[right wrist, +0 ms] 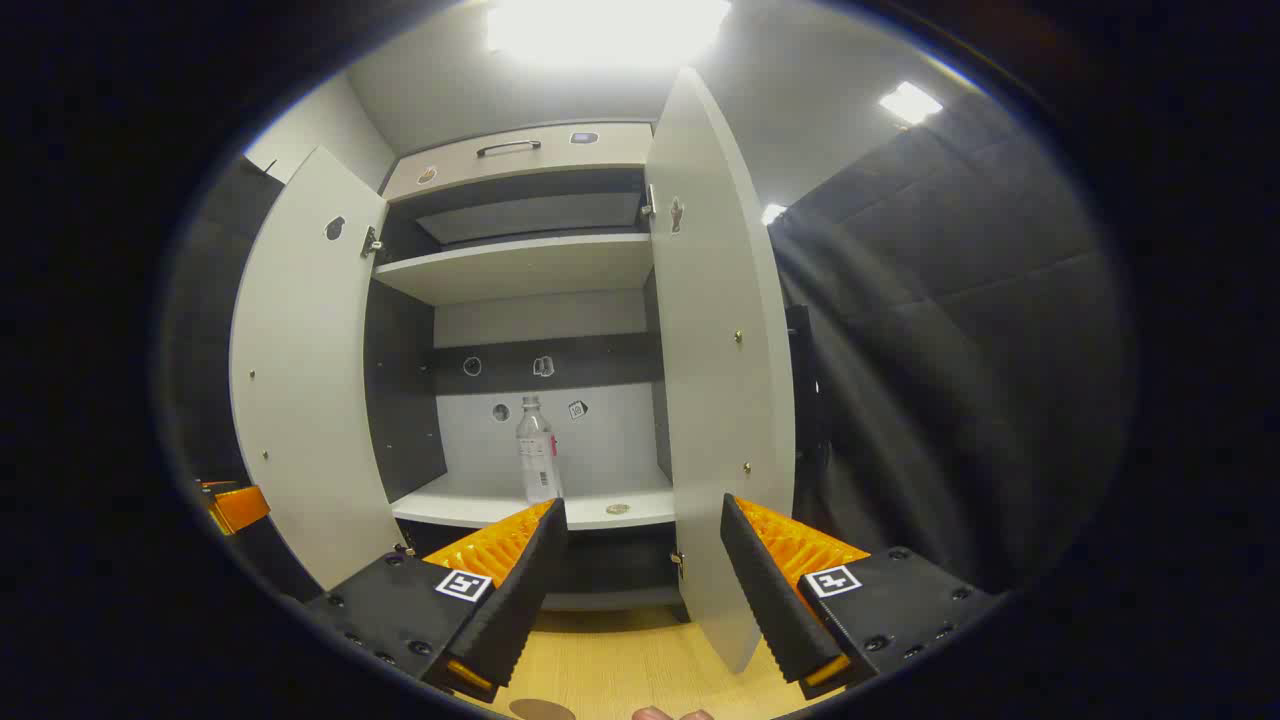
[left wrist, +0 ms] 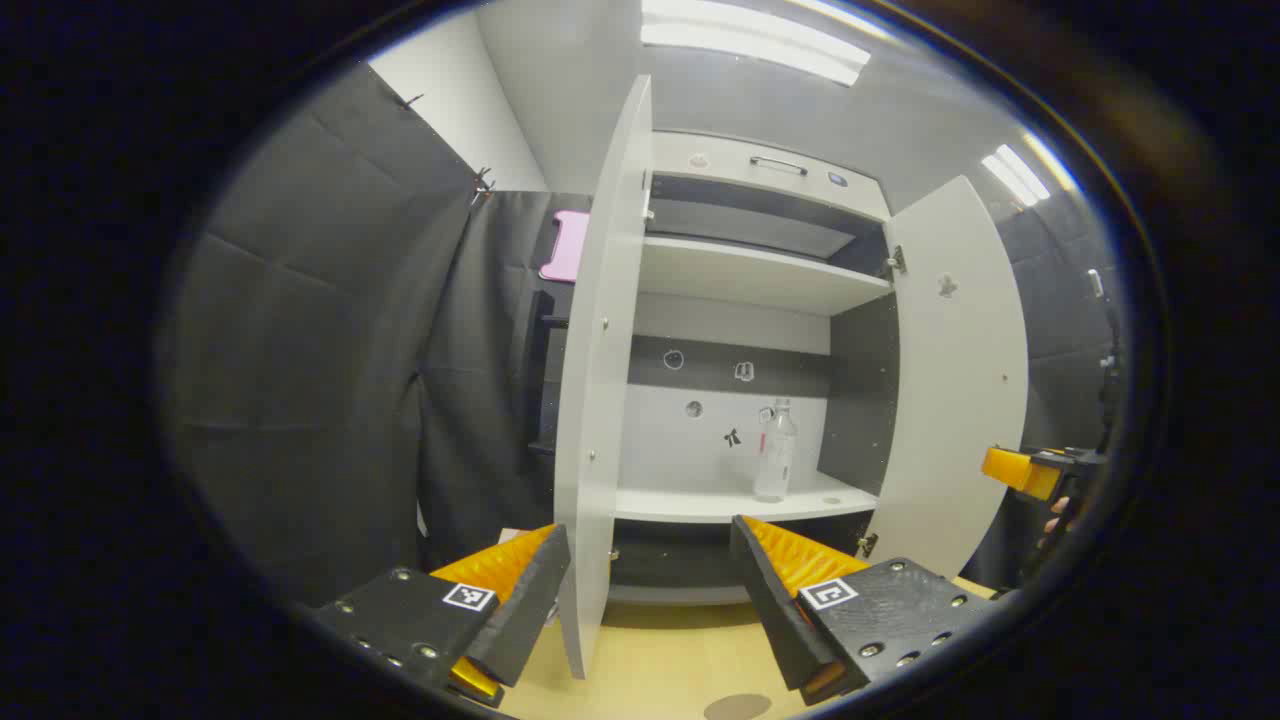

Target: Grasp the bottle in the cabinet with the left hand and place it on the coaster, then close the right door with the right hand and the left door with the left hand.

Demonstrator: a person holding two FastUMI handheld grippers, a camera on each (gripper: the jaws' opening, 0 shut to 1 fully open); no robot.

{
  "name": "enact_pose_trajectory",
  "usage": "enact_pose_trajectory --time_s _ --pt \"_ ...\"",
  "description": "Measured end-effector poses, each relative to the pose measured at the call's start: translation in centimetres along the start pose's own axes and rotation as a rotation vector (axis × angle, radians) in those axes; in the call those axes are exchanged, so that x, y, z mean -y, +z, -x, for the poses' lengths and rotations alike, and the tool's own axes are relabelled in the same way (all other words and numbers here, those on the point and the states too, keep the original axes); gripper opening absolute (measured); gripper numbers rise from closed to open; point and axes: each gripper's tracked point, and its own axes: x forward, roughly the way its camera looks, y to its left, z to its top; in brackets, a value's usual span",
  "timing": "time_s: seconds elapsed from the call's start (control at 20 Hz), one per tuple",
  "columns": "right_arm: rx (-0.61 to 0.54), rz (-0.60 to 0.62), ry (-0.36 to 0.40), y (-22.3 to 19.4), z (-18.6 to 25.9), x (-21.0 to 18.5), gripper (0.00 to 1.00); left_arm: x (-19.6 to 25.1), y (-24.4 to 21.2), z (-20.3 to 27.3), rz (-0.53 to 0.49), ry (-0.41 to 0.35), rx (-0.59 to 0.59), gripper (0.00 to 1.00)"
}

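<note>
The cabinet (left wrist: 765,165) stands on the pale wooden worktop (left wrist: 660,660) with both doors swung wide. In the left gripper view the left door (left wrist: 600,400) is seen almost edge-on, its thin edge reaching down between the fingers of the left hand-held gripper (left wrist: 650,570); the right door (left wrist: 955,380) opens away to the far side. Between the two doors the lower shelf (left wrist: 700,503) lies open to the front, with bare board on either side of the bottle (left wrist: 776,450).

The bottle stands upright on that shelf, cap up, its long axis vertical, towards the shelf's right end and near the back wall. In the right gripper view the bottle (right wrist: 537,452) shows above the fingers of the right hand-held gripper (right wrist: 645,560), and the right door (right wrist: 720,380) comes down between them.

Both hand-held grippers are spread wide and hold nothing. A dark round coaster (left wrist: 737,707) lies on the worktop in front of the cabinet, at the lower edge of view.
</note>
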Motion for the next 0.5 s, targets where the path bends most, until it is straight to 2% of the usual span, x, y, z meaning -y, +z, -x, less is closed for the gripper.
enact_pose_trajectory --time_s 0.3,0.35,0.5 --pt "-0.041 -0.014 -0.014 -1.5 0.1 -0.2 0.98 0.7 -0.6 0.2 -0.016 -0.049 -0.023 1.00" --pt "-0.045 -0.019 -0.021 -1.6 0.1 0.0 0.98 1.0 -0.8 0.3 -0.015 -0.063 -0.028 0.94" --pt "-0.057 -0.025 -0.045 -2.1 0.3 0.7 0.98 1.7 -1.0 0.3 -0.022 -0.098 -0.041 0.94"
